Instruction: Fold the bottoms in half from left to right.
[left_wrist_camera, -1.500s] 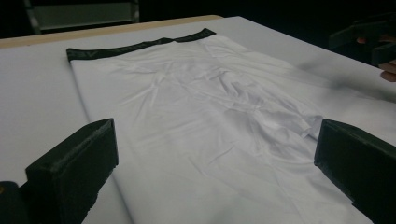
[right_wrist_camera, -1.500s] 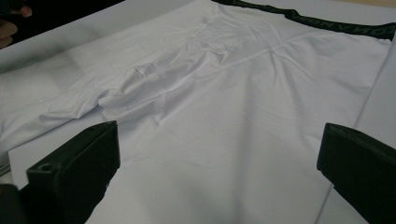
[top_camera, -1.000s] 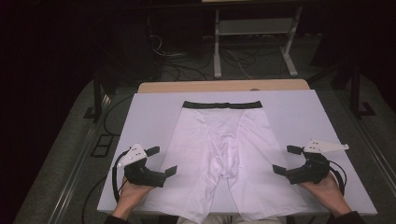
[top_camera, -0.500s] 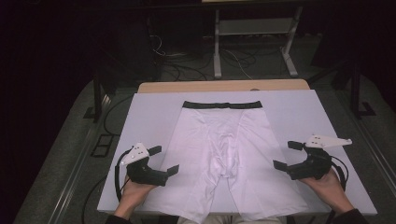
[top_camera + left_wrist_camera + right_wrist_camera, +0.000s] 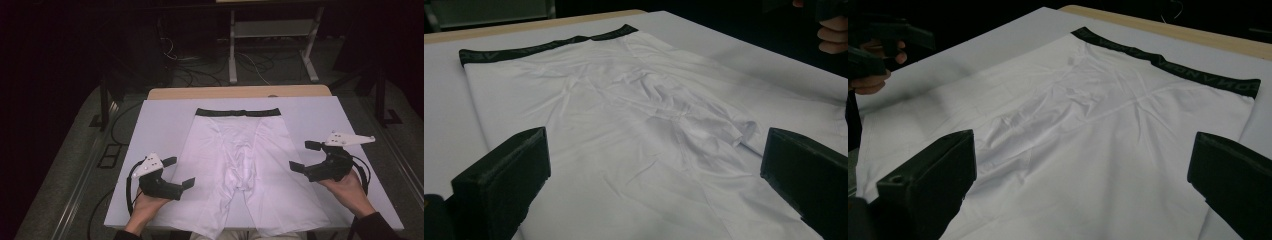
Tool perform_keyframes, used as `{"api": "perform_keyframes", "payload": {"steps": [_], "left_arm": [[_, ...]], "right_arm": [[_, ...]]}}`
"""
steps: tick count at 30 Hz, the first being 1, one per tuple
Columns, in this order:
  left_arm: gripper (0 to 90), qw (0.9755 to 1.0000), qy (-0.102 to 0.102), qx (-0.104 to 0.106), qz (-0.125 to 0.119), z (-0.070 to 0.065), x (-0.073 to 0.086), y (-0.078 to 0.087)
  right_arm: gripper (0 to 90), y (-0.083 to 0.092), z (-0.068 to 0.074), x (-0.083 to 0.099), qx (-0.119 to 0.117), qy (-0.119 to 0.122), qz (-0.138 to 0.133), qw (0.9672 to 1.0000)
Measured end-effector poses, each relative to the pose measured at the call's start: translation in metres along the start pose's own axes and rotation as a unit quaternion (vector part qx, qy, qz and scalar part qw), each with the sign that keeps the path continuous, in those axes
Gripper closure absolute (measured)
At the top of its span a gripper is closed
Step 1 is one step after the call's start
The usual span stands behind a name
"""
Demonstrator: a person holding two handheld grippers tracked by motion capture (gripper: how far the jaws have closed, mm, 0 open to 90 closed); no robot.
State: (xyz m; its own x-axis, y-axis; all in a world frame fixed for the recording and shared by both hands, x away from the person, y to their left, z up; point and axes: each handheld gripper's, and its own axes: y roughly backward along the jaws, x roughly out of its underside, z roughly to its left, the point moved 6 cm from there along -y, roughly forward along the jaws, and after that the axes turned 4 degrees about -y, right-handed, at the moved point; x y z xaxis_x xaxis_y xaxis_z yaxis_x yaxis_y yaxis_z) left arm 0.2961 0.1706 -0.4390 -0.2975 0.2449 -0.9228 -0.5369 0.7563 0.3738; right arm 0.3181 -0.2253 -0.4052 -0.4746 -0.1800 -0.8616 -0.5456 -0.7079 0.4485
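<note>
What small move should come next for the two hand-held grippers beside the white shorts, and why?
Probably lower each one onto the nearest leg edge and close. The white shorts lie flat on the table cover, waistband at the far end. The left hand-held gripper and right hand-held gripper flank the legs with jaws open, holding nothing.

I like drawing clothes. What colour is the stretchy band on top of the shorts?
The waistband is black with faint lettering, clearest in the right gripper view.
</note>
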Motion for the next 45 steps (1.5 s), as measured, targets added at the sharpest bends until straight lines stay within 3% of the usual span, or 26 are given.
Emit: {"api": "perform_keyframes", "payload": {"steps": [13,45], "left_arm": [[0.0,0.9999,0.010,-0.003,-0.008,-0.001,0.000,-0.001],[0.0,0.9999,0.010,-0.003,-0.006,0.000,0.001,-0.002]], "right_arm": [[0.0,-0.010,0.000,-0.016,-0.006,0.001,-0.007,1.0000],[0.0,-0.054,0.001,-0.045,-0.021,0.015,0.025,0.9994]]}}
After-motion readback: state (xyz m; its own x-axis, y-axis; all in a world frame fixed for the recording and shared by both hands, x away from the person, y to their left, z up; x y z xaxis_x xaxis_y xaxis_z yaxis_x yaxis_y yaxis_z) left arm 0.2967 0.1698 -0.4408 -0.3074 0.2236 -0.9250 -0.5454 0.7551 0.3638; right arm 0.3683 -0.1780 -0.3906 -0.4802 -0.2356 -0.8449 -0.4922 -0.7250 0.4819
